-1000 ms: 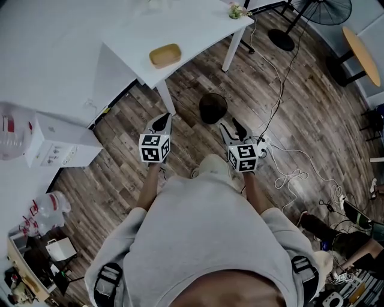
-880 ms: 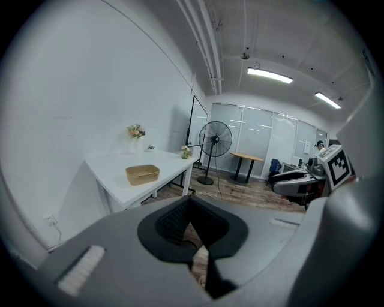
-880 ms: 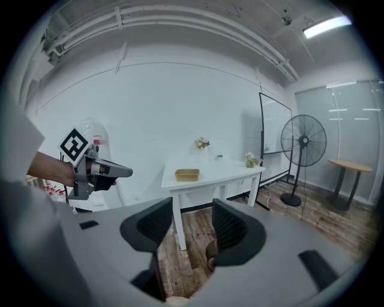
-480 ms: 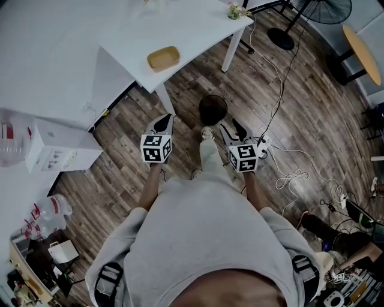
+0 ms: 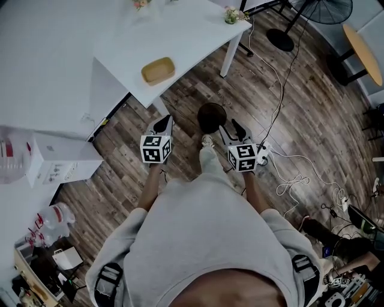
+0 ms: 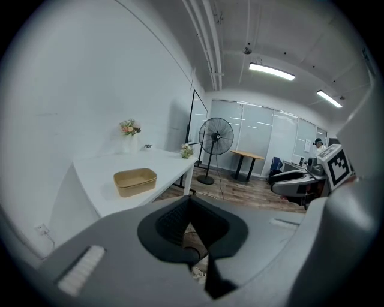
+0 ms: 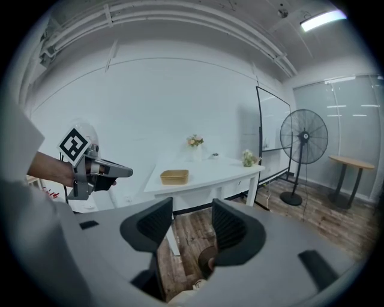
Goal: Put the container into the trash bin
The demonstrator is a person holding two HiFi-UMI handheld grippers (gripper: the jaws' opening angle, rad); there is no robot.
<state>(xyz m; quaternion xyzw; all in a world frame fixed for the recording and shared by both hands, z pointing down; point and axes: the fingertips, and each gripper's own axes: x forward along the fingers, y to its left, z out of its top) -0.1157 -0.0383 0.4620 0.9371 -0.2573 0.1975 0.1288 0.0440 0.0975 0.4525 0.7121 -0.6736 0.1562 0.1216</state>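
Two claws empty: left claw [image 5: 161, 123] clenched, right claw [image 5: 231, 128] spread | we have stepped closer | container [image 5: 158, 70] untouched on table [image 5: 192, 30] | trash bin [image 5: 211, 117] just ahead of both claws | pickup next, we judge

Standing fan [image 5: 327, 9], perhaps floor cables [image 5: 294, 175]

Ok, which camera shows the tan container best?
The left gripper view: the container is largest there, side wall and open top clear. The head view shows it from above, smaller; the right gripper view shows it small and far.
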